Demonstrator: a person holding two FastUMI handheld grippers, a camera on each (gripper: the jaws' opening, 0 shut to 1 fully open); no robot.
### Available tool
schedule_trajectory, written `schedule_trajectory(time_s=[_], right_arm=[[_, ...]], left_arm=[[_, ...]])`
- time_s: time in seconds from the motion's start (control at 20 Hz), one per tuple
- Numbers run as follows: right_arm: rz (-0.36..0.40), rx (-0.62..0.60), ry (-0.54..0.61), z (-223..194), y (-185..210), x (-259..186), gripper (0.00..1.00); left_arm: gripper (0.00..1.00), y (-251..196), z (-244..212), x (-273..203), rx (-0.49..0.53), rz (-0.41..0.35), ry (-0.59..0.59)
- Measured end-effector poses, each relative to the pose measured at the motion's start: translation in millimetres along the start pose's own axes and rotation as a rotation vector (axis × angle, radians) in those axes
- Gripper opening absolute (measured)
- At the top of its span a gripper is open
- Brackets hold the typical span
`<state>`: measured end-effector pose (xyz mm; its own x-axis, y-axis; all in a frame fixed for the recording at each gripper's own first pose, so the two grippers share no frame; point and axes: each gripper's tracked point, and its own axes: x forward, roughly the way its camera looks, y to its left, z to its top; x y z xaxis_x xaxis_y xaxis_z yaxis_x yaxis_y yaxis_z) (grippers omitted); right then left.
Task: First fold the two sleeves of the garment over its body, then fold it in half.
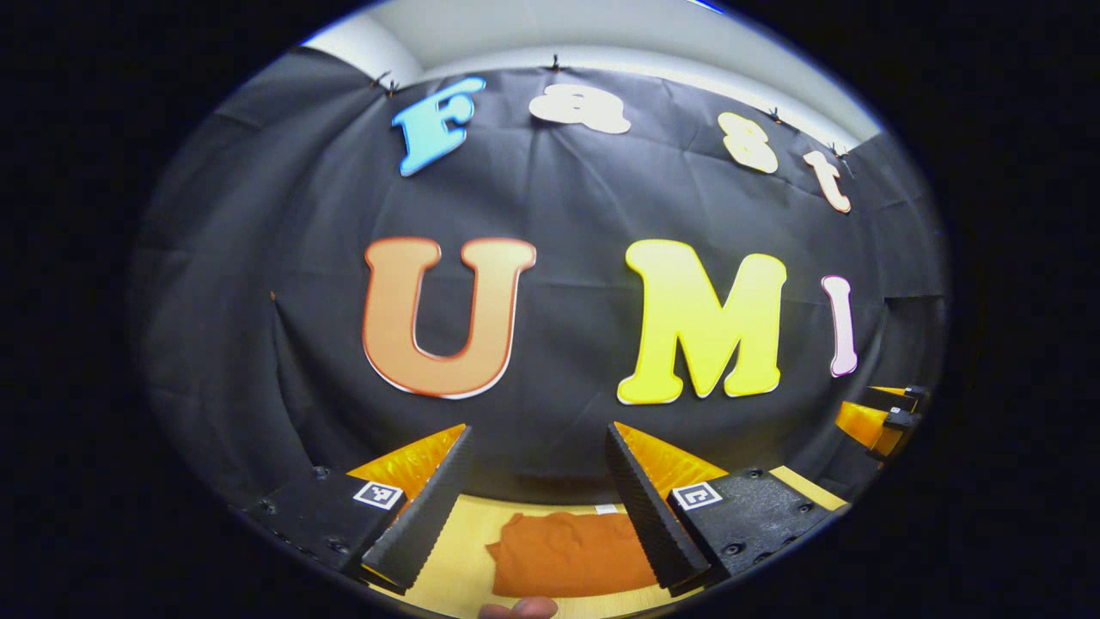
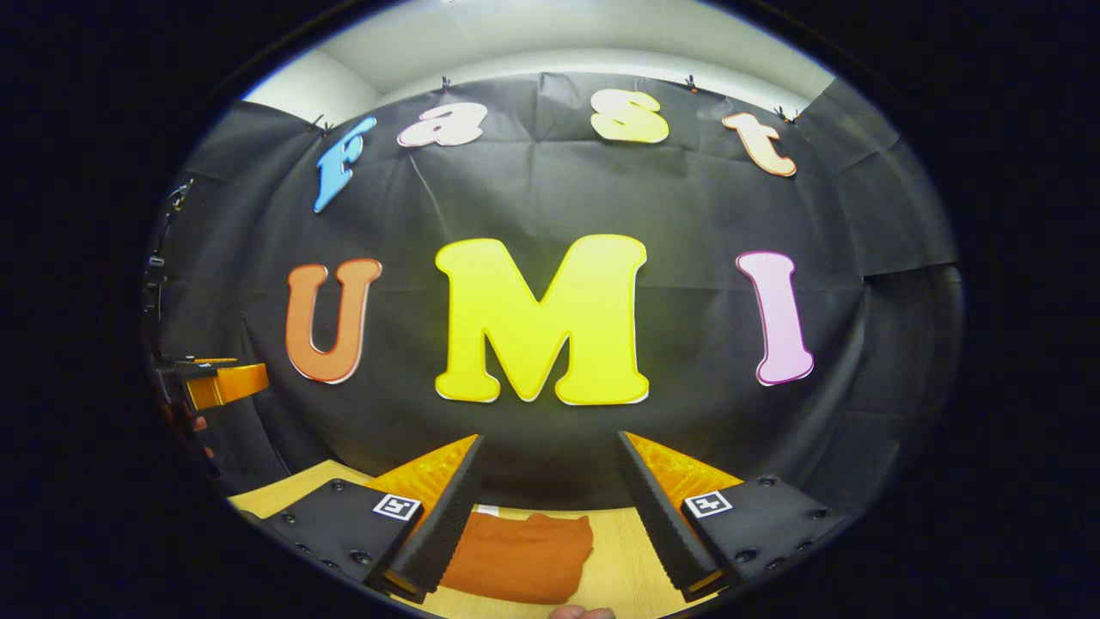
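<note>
Left tongs (image 1: 539,507), at the bottom of the left gripper view, stand wide apart and hold nothing; the right tongs (image 2: 550,516), at the bottom of the right gripper view, are likewise spread and empty. The orange garment (image 1: 571,554), a compact folded bundle, lies on the wooden desk (image 1: 455,559) at lower centre, between the fingers and apart from them in both views (image 2: 520,559).

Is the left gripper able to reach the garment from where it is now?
Probably yes. The left gripper has its jaws open and holds nothing, and the garment lies flat on the table just below and ahead, nothing between them.
</note>
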<state>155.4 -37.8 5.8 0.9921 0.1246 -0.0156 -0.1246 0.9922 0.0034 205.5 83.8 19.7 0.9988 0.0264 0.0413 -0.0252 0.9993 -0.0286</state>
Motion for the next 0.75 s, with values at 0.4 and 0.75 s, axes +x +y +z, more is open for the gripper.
schedule_trajectory(time_s=[0.4, 0.75], right_arm=[[0.013, -0.033, -0.015, -30.3, 22.7, -84.7, 0.93], [-0.042, -0.004, 0.024, -51.5, 19.0, -98.0, 0.95]], left_arm=[[0.98, -49.6, -41.2, -90.6, 0.025, -0.075, 0.039], [0.87, -57.9, -59.6, -105.8, 0.035, -0.096, 0.058]])
